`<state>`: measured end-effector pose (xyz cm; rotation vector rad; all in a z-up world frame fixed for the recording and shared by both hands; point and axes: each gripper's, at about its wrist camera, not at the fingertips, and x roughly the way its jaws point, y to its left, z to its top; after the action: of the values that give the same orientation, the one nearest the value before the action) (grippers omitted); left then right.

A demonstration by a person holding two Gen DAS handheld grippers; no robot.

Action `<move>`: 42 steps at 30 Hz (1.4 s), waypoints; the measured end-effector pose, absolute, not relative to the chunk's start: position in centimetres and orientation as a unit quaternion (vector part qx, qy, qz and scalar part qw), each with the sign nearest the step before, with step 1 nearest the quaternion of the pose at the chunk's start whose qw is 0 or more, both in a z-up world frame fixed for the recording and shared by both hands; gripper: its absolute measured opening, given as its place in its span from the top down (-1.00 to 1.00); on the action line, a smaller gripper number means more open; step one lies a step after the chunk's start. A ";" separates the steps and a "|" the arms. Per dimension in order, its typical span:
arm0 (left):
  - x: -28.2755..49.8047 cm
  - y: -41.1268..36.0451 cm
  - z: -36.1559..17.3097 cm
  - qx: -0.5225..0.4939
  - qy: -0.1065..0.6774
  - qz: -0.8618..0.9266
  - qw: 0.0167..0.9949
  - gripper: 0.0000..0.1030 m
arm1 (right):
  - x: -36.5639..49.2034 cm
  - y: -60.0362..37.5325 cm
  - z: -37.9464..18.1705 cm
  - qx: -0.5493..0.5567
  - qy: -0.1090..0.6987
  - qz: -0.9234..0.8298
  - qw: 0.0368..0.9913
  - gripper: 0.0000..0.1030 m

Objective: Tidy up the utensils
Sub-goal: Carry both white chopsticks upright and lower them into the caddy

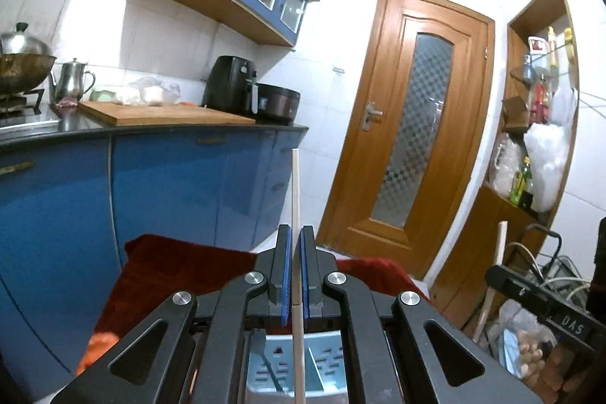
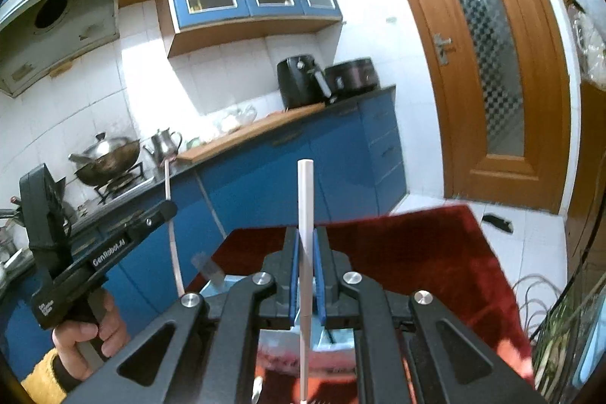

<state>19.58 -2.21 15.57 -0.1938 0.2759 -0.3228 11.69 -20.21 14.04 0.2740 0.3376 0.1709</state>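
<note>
Chopsticks (image 1: 296, 184): you have one pinched upright in the left gripper (image 1: 295, 237) and another (image 2: 306, 199) in the right gripper (image 2: 306, 241), both over the blue holder (image 1: 295, 366) on the red cloth (image 1: 181, 264), so next lower each tip-first into a slot.

Right wrist view. The right gripper (image 2: 306, 241) occupies the lower centre, its blue-padded fingers (image 2: 293, 275) closed on a pale chopstick (image 2: 306, 214) that stands nearly upright and extends above and below the pads. At 9 o'clock, the left gripper (image 2: 166, 209), held by a hand (image 2: 89, 332) in a yellow sleeve, carries a second chopstick (image 2: 172, 226), also near upright; its jaw state cannot be determined. A red cloth (image 2: 416, 252) lies beyond the fingers toward 3 o'clock. Blue cabinets (image 2: 265, 177) and a wok (image 2: 110, 158) sit at 10 o'clock; a wooden door (image 2: 488, 63) at 2 o'clock.
</note>
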 end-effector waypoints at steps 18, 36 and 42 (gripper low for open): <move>21.6 -2.4 13.1 -0.127 0.058 -0.125 0.982 0.91 | 15.9 -19.7 11.7 0.091 0.114 0.056 0.988 0.82; 18.3 -5.0 7.0 -0.032 0.057 -0.118 0.991 0.91 | 16.2 -18.2 8.0 0.051 0.154 0.081 0.983 0.82; 17.6 -4.6 6.4 -0.031 0.094 -0.136 0.986 0.91 | 15.6 -18.7 7.2 0.068 0.182 0.099 0.976 0.81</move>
<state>17.62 -4.64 6.35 -0.0621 0.1888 -0.2731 15.56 -18.65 7.22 0.1378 0.3665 0.1997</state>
